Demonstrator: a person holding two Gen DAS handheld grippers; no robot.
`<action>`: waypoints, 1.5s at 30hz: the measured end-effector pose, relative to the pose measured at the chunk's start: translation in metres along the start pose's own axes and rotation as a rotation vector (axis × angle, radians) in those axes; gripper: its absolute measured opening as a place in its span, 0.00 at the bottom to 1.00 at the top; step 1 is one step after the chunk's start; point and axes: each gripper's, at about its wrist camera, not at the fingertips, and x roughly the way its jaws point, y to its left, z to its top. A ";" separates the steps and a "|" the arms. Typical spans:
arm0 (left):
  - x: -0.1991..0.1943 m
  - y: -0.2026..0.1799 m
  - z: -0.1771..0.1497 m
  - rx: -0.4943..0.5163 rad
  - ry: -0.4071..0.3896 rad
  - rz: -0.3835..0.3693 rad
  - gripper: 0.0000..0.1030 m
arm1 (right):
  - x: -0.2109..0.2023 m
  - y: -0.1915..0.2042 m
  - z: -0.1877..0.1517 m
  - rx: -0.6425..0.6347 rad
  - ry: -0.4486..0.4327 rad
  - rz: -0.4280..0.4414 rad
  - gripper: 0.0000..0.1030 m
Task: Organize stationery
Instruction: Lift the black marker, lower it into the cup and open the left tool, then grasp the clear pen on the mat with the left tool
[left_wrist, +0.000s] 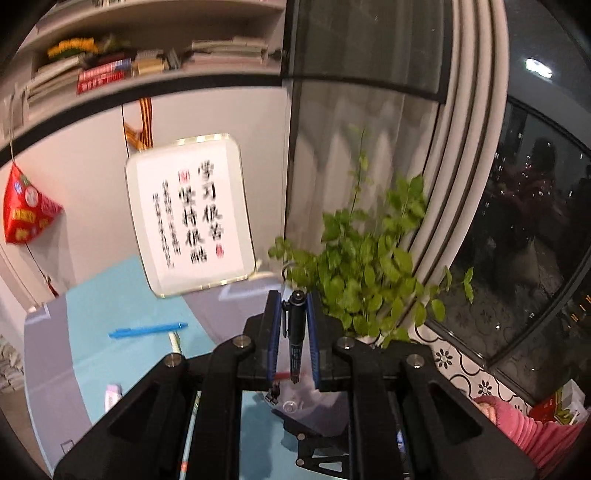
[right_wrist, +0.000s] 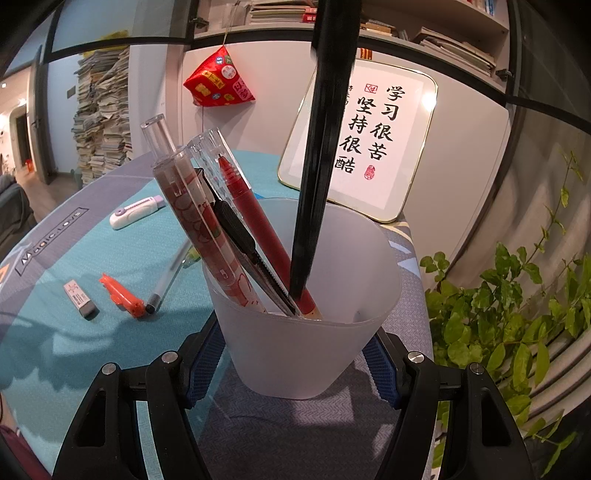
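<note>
My left gripper (left_wrist: 293, 325) is shut on a black pen (left_wrist: 296, 332), which stands upright between the blue pads, cap end up. In the right wrist view that black pen (right_wrist: 321, 166) comes down blurred from the top, its lower end inside a frosted white cup (right_wrist: 306, 343). My right gripper (right_wrist: 295, 365) is shut on the cup, one pad on each side of its wall. A red pen (right_wrist: 258, 221), a utility knife (right_wrist: 240, 236) and a clear-cased pen (right_wrist: 195, 218) lean in the cup. Part of the cup (left_wrist: 314, 402) shows under the left fingers.
On the teal mat lie a blue pen (left_wrist: 147, 329), a white-purple correction tape (right_wrist: 136, 214), an eraser (right_wrist: 80, 294), an orange piece (right_wrist: 122, 295) and a grey pen (right_wrist: 168, 277). A framed calligraphy board (right_wrist: 369, 140) leans behind. A leafy plant (right_wrist: 509, 325) stands on the right.
</note>
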 end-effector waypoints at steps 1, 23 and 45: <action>0.004 0.001 -0.002 -0.002 0.012 0.002 0.12 | 0.000 0.000 0.000 0.000 0.000 0.000 0.69; -0.014 0.058 -0.028 -0.178 0.040 0.169 0.27 | 0.000 0.000 0.000 -0.001 0.000 -0.001 0.69; 0.074 0.097 -0.129 -0.358 0.408 0.233 0.12 | 0.001 0.000 0.000 -0.004 0.010 -0.005 0.69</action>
